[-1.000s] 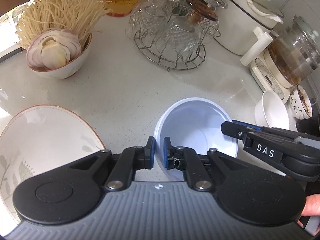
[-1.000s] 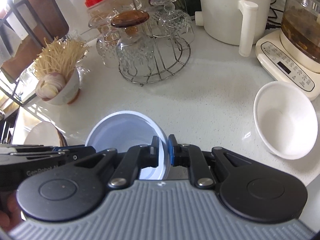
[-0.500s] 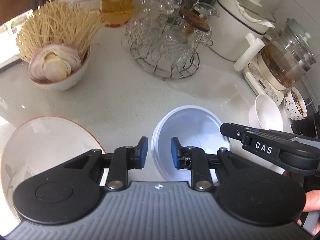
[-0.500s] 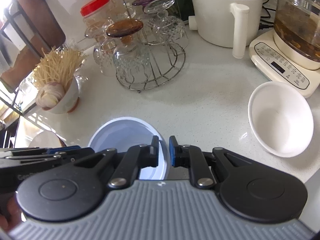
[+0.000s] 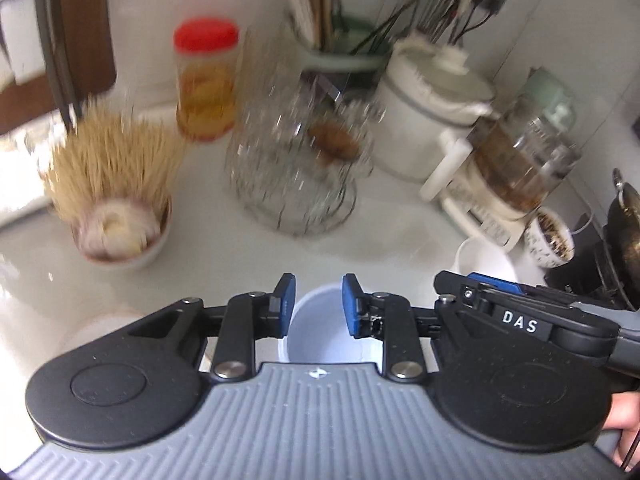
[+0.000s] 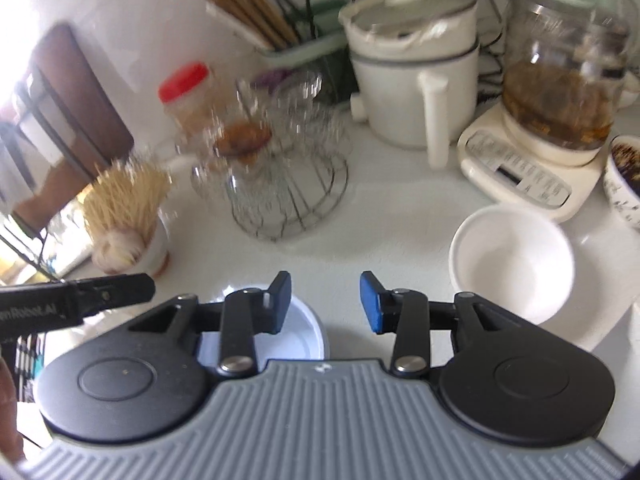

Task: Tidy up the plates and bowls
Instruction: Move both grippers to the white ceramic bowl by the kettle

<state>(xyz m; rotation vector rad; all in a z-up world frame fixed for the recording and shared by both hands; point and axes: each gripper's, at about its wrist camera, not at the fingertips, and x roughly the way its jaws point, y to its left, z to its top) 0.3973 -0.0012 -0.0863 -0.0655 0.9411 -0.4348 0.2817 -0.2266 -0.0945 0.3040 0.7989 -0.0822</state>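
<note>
White counter is carrying two empty bowls: blue bowl lying below both wide-open grippers, left gripper and right gripper; white bowl sitting right.

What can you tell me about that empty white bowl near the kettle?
The white bowl is plain, glossy and ceramic-looking, round with a smooth thick rim, and empty. It stands upright on the white counter, just in front of the cream kettle base. Nothing grips it: the right tongs are open to its left. From the left camera only its rim shows.
</note>
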